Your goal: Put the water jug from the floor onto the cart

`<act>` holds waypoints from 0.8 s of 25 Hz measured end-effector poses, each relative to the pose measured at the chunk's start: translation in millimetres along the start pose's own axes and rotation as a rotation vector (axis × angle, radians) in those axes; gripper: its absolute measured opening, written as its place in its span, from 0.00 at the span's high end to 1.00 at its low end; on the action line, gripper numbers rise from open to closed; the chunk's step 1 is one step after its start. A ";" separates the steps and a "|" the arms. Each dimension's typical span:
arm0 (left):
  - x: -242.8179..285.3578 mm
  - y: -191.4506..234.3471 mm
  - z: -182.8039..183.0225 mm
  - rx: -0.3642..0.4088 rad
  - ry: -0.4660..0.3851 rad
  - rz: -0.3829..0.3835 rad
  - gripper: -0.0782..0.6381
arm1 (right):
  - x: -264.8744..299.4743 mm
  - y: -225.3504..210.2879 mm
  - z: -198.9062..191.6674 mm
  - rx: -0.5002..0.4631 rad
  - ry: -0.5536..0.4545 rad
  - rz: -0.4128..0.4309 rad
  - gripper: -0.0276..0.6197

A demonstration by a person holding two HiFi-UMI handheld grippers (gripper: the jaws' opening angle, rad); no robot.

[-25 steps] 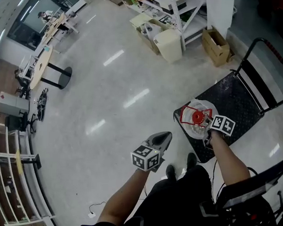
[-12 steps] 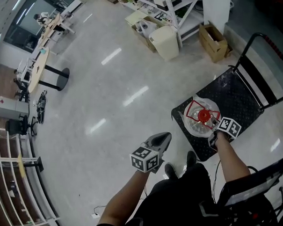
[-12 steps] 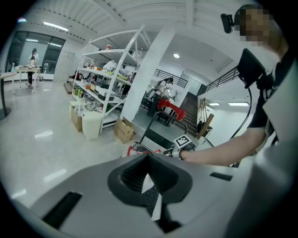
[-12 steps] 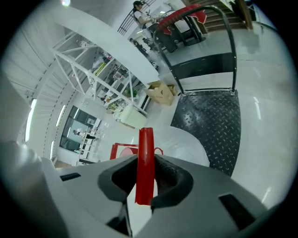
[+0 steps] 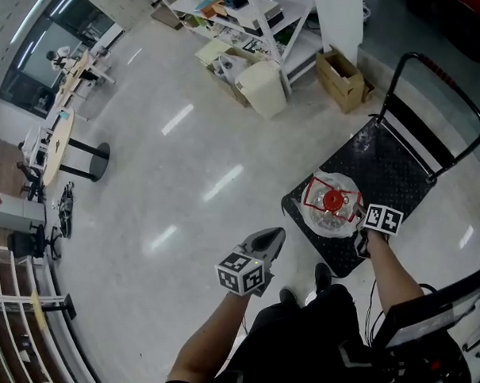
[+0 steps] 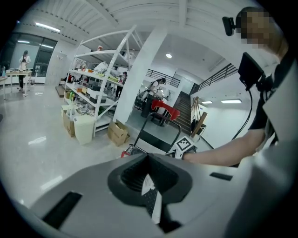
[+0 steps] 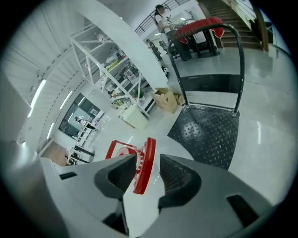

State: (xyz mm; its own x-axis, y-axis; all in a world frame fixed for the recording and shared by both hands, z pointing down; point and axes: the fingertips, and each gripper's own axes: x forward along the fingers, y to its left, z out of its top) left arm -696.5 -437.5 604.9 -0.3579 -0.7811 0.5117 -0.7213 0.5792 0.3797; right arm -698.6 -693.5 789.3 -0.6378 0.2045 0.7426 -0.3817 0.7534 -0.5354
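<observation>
The clear water jug (image 5: 331,205) with its red cap and red handle stands on the near corner of the black cart (image 5: 388,161). My right gripper (image 5: 357,211) is at the jug's top. In the right gripper view its jaws have just been opening: the red handle (image 7: 145,162) stands between the pads with a gap showing, so the right gripper (image 7: 148,171) is open around it. My left gripper (image 5: 271,239) hangs over bare floor to the left of the cart, shut and with nothing in it; its closed pads (image 6: 150,179) point towards the cart.
The cart's tall black push bar (image 5: 435,80) rises at its far end. White shelving (image 5: 256,13), a white bin (image 5: 260,86) and a cardboard box (image 5: 340,78) stand beyond. My feet (image 5: 303,286) are just short of the cart's corner. Pale glossy floor (image 5: 169,184) spreads left.
The right gripper and the jug have shifted a little farther onto the cart's deck. The left gripper has drifted slightly, staying over the floor.
</observation>
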 end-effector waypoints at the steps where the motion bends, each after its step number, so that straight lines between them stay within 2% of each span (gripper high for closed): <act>1: -0.5 -3.2 3.3 0.003 -0.008 -0.010 0.89 | -9.3 -0.5 6.8 -0.023 -0.018 -0.009 0.74; 5: 2.3 -16.0 17.7 0.015 -0.042 -0.063 0.89 | -43.8 8.3 30.8 -0.108 -0.086 -0.037 0.74; 7: -0.4 -24.4 23.2 0.039 -0.054 -0.104 0.89 | -60.9 25.7 32.8 -0.120 -0.130 -0.008 0.75; 9: -7.1 -34.5 28.3 0.084 -0.065 -0.162 0.89 | -80.9 48.5 32.8 -0.133 -0.186 0.033 0.76; 10: -11.6 -40.2 30.5 0.111 -0.072 -0.196 0.89 | -92.2 58.9 32.5 -0.152 -0.211 0.041 0.80; 12: -23.3 -50.1 34.9 0.176 -0.087 -0.253 0.89 | -117.7 77.3 32.3 -0.221 -0.259 0.031 0.95; 14: -37.9 -55.8 40.9 0.244 -0.098 -0.288 0.89 | -147.8 98.7 32.4 -0.288 -0.321 0.032 0.95; 16: -52.1 -59.2 48.5 0.288 -0.117 -0.312 0.89 | -180.4 119.4 30.3 -0.315 -0.392 0.048 0.95; 18: -63.6 -58.8 57.9 0.281 -0.156 -0.325 0.89 | -209.9 136.4 26.3 -0.347 -0.451 0.046 0.95; 20: -74.8 -55.0 68.4 0.218 -0.229 -0.318 0.89 | -235.1 150.7 18.3 -0.412 -0.489 0.020 0.95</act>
State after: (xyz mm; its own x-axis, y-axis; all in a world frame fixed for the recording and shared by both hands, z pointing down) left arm -670.6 -426.9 493.0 -0.2028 -0.9581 0.2023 -0.9160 0.2587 0.3065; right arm -618.5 -639.5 526.7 -0.9108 -0.0141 0.4126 -0.1400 0.9507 -0.2766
